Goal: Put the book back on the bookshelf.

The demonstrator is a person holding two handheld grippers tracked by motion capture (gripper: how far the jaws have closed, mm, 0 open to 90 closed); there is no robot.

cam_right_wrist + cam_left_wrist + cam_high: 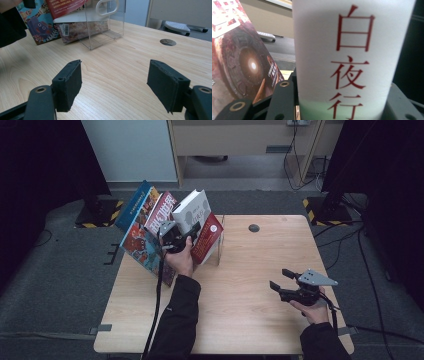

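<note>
- White book (pixel 342 60): thick, with big red writing down its spine.
- Stands among leaning books (pixel 150 227) at table's (pixel 250 310) far left, long side tilted, top toward far right.
- Left gripper (pixel 186 236): jaws clamped on white book's spine.
- Right gripper (pixel 115 85): jaws wide apart, holding nothing, over bare table.

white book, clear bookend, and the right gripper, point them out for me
white book (pixel 352 60), left gripper view, on its spine with red characters
clear bookend (pixel 105 27), right gripper view, on its upright clear wall
right gripper (pixel 113 85), right gripper view, midway between its two open black fingertips
</note>
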